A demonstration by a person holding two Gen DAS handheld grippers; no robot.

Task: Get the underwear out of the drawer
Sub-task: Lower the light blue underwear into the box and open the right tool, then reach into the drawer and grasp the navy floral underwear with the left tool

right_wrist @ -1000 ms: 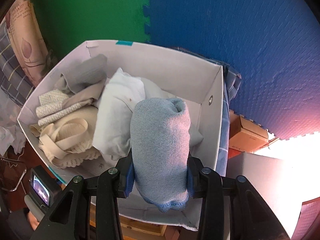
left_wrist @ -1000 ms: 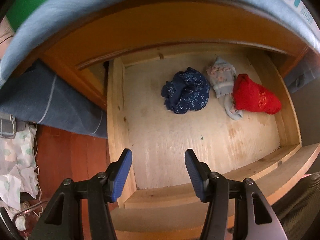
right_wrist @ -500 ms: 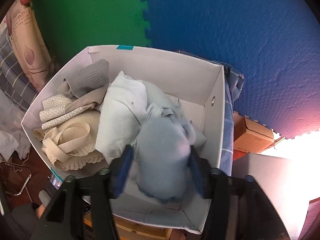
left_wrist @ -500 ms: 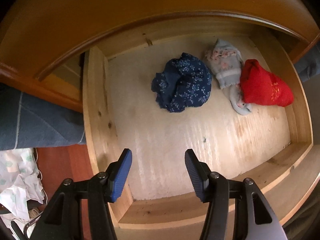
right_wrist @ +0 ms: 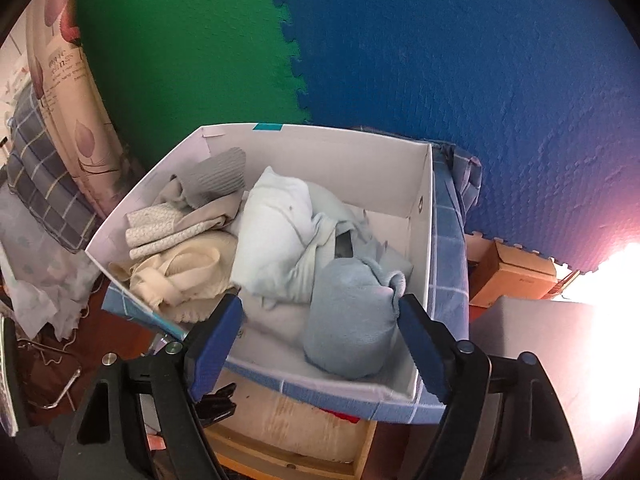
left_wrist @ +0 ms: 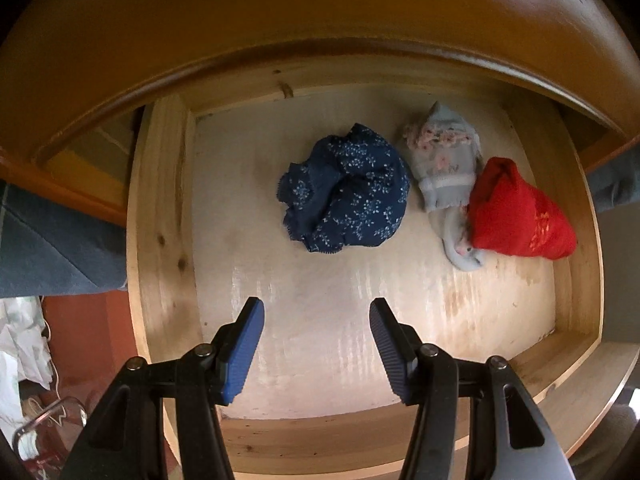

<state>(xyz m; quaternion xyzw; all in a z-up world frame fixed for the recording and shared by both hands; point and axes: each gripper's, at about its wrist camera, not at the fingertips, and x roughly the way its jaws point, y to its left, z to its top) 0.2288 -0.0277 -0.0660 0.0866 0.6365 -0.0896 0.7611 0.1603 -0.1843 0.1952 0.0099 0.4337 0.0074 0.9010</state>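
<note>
In the left wrist view the open wooden drawer (left_wrist: 160,216) holds three pieces of underwear: a navy floral one (left_wrist: 348,192) in the middle, a pale grey one with pink flowers (left_wrist: 444,160), and a red one (left_wrist: 516,216) at the right. My left gripper (left_wrist: 316,344) is open and empty above the drawer's front part, short of the navy piece. In the right wrist view my right gripper (right_wrist: 320,344) is open and empty above a white box (right_wrist: 352,160). A light blue rolled piece (right_wrist: 352,320) lies loose in the box among other cloths.
The cabinet's orange-brown top edge (left_wrist: 320,52) overhangs the back of the drawer. Blue fabric (left_wrist: 52,256) hangs left of the drawer. The box stands against a green and blue foam wall (right_wrist: 440,60), with a cardboard box (right_wrist: 512,276) to its right.
My right gripper has opened and dropped the light blue piece into the box. My left gripper has moved forward and down over the drawer, staying open.
</note>
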